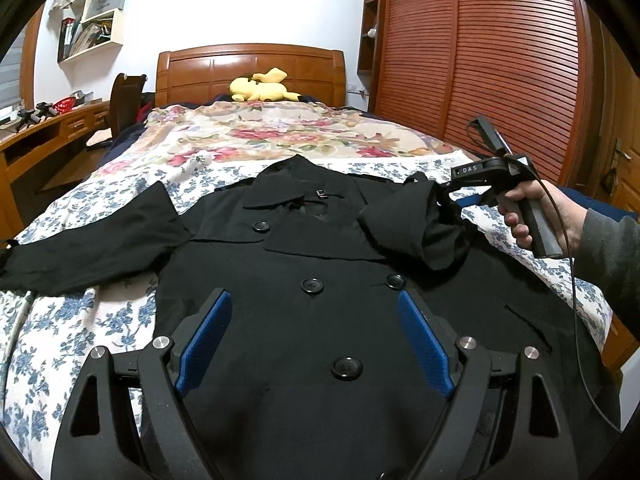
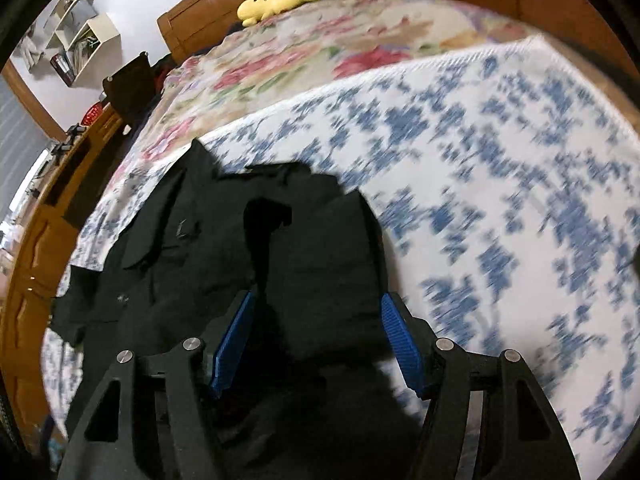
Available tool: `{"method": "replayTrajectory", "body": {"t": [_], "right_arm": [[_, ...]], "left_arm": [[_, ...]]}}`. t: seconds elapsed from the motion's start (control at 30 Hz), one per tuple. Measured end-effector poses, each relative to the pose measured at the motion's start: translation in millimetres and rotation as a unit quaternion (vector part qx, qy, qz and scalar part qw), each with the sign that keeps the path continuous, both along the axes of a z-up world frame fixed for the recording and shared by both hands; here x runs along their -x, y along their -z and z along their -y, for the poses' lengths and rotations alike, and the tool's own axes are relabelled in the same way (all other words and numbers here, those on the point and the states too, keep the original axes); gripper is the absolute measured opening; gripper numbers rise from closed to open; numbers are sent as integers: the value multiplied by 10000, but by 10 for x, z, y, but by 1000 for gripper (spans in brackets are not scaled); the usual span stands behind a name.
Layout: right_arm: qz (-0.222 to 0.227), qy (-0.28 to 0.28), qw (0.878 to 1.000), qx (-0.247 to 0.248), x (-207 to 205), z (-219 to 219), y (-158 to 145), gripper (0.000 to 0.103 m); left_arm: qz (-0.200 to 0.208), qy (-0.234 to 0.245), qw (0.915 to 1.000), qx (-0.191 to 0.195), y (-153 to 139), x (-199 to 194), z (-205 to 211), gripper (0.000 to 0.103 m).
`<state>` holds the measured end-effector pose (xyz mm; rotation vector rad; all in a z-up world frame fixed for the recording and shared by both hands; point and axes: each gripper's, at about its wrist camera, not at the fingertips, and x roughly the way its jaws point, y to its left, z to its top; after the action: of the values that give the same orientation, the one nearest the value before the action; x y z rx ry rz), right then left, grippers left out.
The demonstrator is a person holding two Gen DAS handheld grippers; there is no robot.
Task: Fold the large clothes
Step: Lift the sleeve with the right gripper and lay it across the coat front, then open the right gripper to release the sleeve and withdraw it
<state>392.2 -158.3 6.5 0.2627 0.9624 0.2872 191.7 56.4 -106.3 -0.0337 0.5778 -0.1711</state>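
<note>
Coat: black double-breasted fabric coat [image 1: 320, 320] lies face-up on blue-flowered white bedspread [image 1: 80, 320].
Left gripper [image 1: 314, 344]: spread wide, empty.
Right gripper [image 2: 316, 344]: parted, sleeve [image 1: 416, 228] between pads, ungrasped.

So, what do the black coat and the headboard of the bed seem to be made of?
Black coat: looks like a thin woven cloth with a matte finish, perhaps cotton or a blend; it creases sharply at the lapels, and its buttons shine like plastic. Headboard: looks like wood with a glossy varnish; it has an orange-brown grain and raised panels that catch the light.
</note>
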Motion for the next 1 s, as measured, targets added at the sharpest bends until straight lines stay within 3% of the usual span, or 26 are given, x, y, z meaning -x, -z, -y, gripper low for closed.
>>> {"method": "replayTrajectory", "body": {"t": [0.03,0.07,0.13,0.17,0.23,0.43,0.6,0.73,0.93,1.0], "right_arm": [[-1,-35,10000,8,-4,11,12,67],[19,-102,9999,33,-19,-25,6,59],[122,-307,9992,232,49,-159,-28,34],[217,-426,9981,390,79,-251,-62,12],[443,-685,9950,568,157,-379,-116,6],[1300,-1407,9779,836,565,-861,-523,4],[1866,-2145,9549,855,984,-1355,-831,3],[2022,-2597,9404,854,1283,-1577,-803,3],[2020,-2945,9306,809,1614,-1702,-794,4],[2042,-2916,9300,915,1730,-1751,-859,13]], "left_arm": [[10,-19,10000,6,-10,25,-15,86],[19,-31,10000,11,-18,41,-33,86],[56,-73,10000,10,-41,107,-59,86],[67,-87,9999,11,-51,121,-75,86],[99,-128,9999,12,-74,167,-107,86],[155,-266,9995,20,-109,254,-234,86],[192,-400,9990,35,-126,330,-367,86],[218,-488,9986,30,-134,391,-461,86],[265,-576,9980,-4,-149,481,-532,86],[261,-601,9979,-11,-142,493,-545,86]]}}
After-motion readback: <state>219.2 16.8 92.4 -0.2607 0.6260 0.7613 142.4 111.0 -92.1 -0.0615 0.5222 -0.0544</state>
